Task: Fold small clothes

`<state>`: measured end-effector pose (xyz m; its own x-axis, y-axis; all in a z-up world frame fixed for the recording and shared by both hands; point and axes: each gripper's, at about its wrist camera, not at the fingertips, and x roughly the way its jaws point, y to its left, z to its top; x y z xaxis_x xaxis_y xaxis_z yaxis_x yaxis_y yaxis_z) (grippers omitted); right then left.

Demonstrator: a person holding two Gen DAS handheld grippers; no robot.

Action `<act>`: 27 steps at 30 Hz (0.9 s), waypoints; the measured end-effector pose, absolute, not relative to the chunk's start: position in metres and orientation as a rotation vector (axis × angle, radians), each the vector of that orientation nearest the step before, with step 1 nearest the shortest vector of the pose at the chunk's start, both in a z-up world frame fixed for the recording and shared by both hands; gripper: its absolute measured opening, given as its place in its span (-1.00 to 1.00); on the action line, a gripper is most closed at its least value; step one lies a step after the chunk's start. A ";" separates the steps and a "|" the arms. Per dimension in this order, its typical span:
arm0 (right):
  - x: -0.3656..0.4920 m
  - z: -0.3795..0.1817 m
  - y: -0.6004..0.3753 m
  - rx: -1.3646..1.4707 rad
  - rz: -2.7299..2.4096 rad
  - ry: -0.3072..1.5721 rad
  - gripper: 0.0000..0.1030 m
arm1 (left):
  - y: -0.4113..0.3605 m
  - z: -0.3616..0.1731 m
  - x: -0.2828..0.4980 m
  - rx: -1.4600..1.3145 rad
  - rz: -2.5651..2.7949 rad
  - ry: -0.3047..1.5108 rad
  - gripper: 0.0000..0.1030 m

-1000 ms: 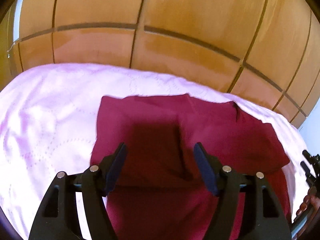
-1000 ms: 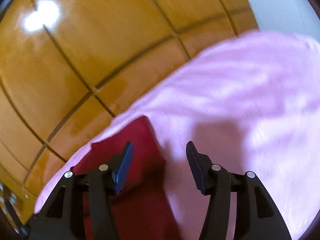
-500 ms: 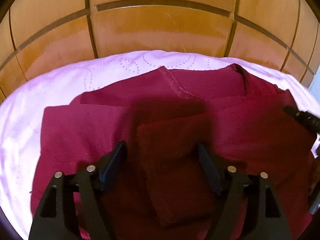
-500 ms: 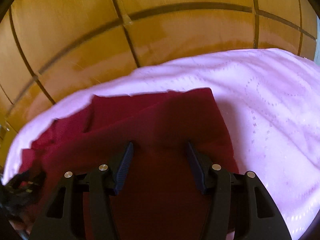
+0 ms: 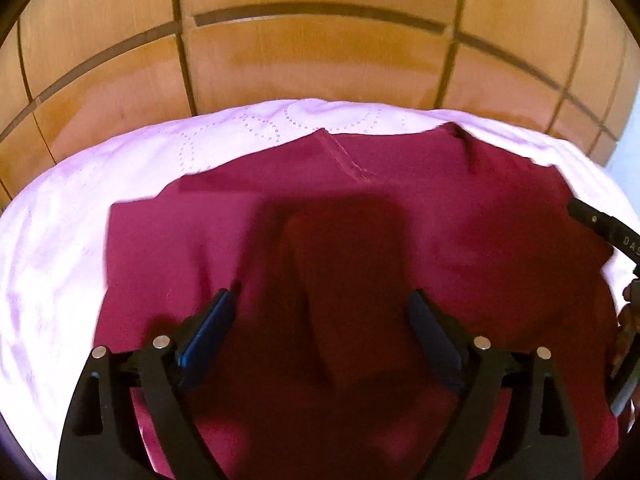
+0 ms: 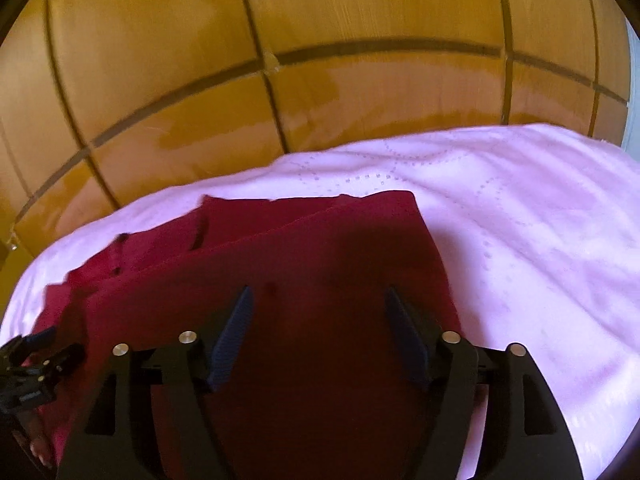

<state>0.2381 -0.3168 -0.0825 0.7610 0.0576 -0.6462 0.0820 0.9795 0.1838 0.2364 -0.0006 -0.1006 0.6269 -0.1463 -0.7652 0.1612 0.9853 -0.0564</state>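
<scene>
Right now I have both grippers hovering low over the dark red garment, which lies spread on the pale pink bedsheet with its far edge near the sheet's border. Behind the bed I see orange-brown wooden wardrobe panels.

From the left wrist view, my left gripper has its jaws opening, the blue pads set wide, with nothing pinched between them; below the gap sits a folded flap of the same red cloth, lying on top of the rest of the garment in shadow. I cannot tell whether the fingertips touch the fabric. At the right edge of this view I catch part of the other tool and a bit of the hand holding it.

From the right wrist view, my right gripper is also opening, pads apart, with only flat red cloth under the gap and nothing clamped. The garment's straight right edge runs just beside the right finger, with bare sheet beyond it. At the lower left I see the left tool's black frame over the cloth.
</scene>
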 end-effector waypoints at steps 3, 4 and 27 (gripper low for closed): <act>0.206 -0.080 -0.320 0.266 0.029 0.724 0.32 | 0.015 -0.101 0.205 -0.011 -0.183 0.873 0.78; 0.192 -0.082 -0.323 0.297 0.030 0.734 0.32 | 0.018 -0.103 0.198 -0.015 -0.182 0.874 0.78; 0.036 -0.097 -0.392 0.608 0.131 0.834 0.24 | 0.161 -0.118 0.054 -0.396 -0.256 0.929 0.71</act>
<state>0.0356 -0.3925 -0.0970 0.6746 0.3402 -0.6551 0.1228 0.8234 0.5540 0.0544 0.1611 -0.1176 0.5766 -0.3797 -0.7234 0.0443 0.8986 -0.4364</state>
